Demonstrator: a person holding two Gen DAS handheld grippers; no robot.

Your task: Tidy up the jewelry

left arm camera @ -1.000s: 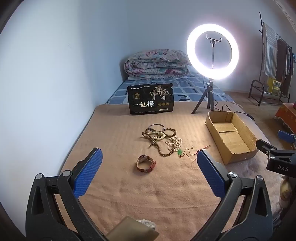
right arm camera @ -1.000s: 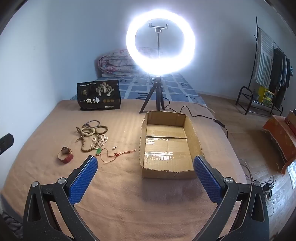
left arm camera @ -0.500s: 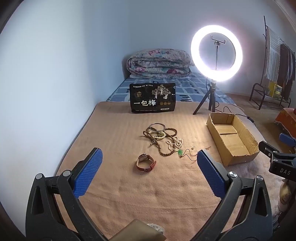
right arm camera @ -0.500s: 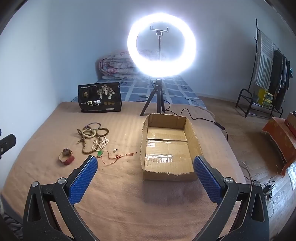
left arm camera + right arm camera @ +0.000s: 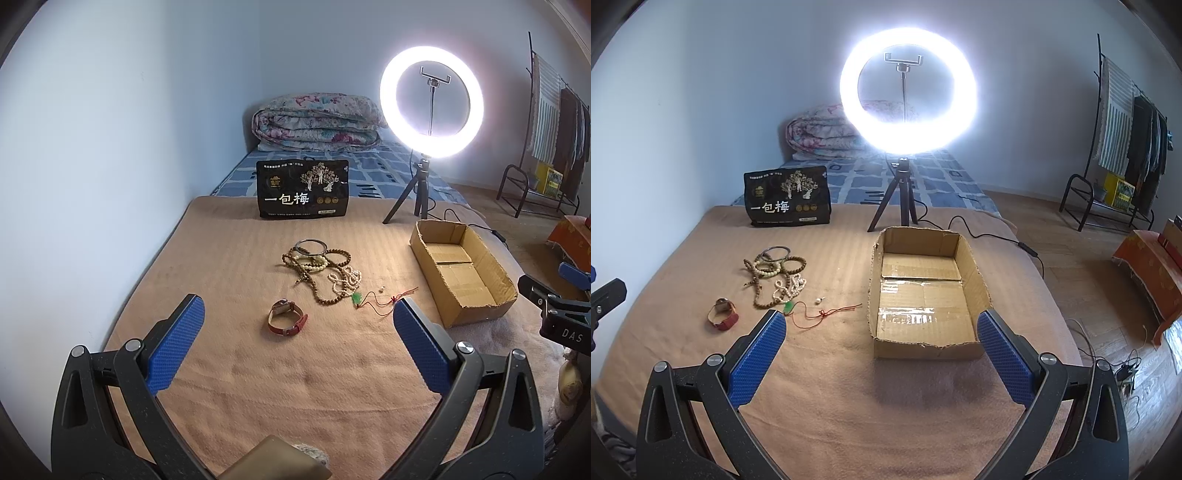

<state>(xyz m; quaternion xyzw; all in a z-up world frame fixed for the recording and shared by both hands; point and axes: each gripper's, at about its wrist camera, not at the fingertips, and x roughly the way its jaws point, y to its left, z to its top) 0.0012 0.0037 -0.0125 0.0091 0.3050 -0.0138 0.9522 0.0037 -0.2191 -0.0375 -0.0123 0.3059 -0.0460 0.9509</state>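
1. A bedroom with pale blue walls; a tan blanket point(image 5: 295, 387) covers the near end of the bed, a blue patterned sheet point(image 5: 369, 166) shows beyond it, and a folded floral quilt point(image 5: 317, 123) lies against the far wall.
2. A lit ring light point(image 5: 908, 90) stands on a small black tripod at the blanket's far edge; a black snack bag point(image 5: 787, 197) with white Chinese lettering stands upright to its left; a clothes rack point(image 5: 1126, 136) stands by the right wall.
3. An open cardboard box point(image 5: 925, 295) sits on the blanket just in front of the tripod — its flaps are cut off and nothing lies inside.
4. The jewelry lies in a loose heap to the left of the box, well apart from it: a dark bangle point(image 5: 311, 246) at the far side, brown bead strands point(image 5: 314, 269) tangled with a white bead strand point(image 5: 345, 280), and a green pendant point(image 5: 356, 298) on a red cord point(image 5: 827, 313) that trails toward the box.
5. A watch with a red strap point(image 5: 287, 322) lies alone on the blanket, nearer than the heap.
6. The left gripper point(image 5: 297, 336) hovers above the blanket facing the watch; its blue pads are spread wide, holding nothing.
7. The right gripper point(image 5: 881, 356) hovers before the box's near wall — jaws likewise wide apart and bare.
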